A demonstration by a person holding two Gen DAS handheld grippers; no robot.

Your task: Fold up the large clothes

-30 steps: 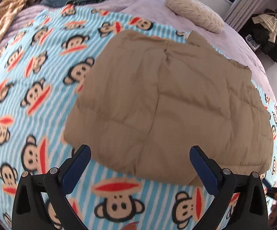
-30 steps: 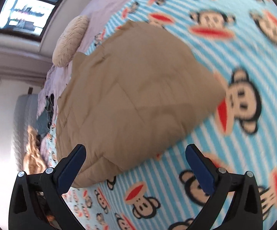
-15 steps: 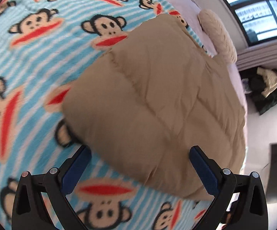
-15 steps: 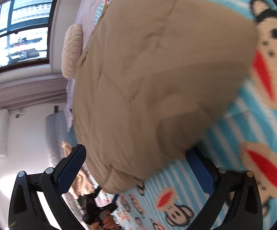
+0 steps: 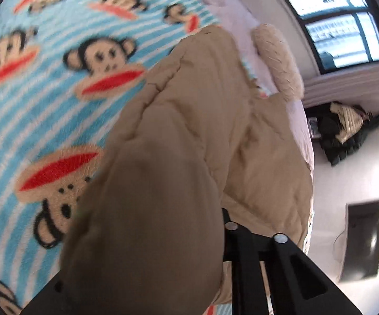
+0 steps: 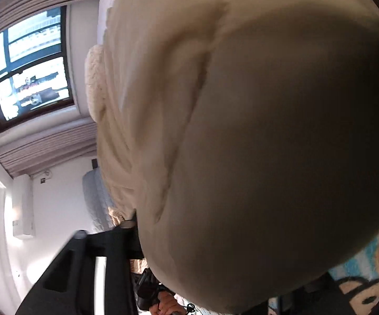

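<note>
**Both grippers close on the near edge of the quilted garment**

The left gripper (image 5: 215, 236) has its jaws closing with a thick fold of the tan padded garment (image 5: 215, 131) between them; the cloth bulges over the left jaw and hides it, so only the black right finger shows. The right gripper (image 6: 142, 236) is closing too, and the same garment (image 6: 268, 144) swells across nearly its whole view, with one black finger visible at its lower left. Each gripper takes a near corner, probably so the near edge can be lifted and carried over toward the far edge in one even fold.

The garment lies on the bed, on the blue striped monkey blanket (image 5: 58, 105), with a cream knitted pillow (image 5: 278, 63) just beyond its far edge and a window (image 5: 341, 18) behind.

A second ago both grippers stood wide open above the garment, which lay flat and fully in view; now they have dropped to it and bitten in.
</note>
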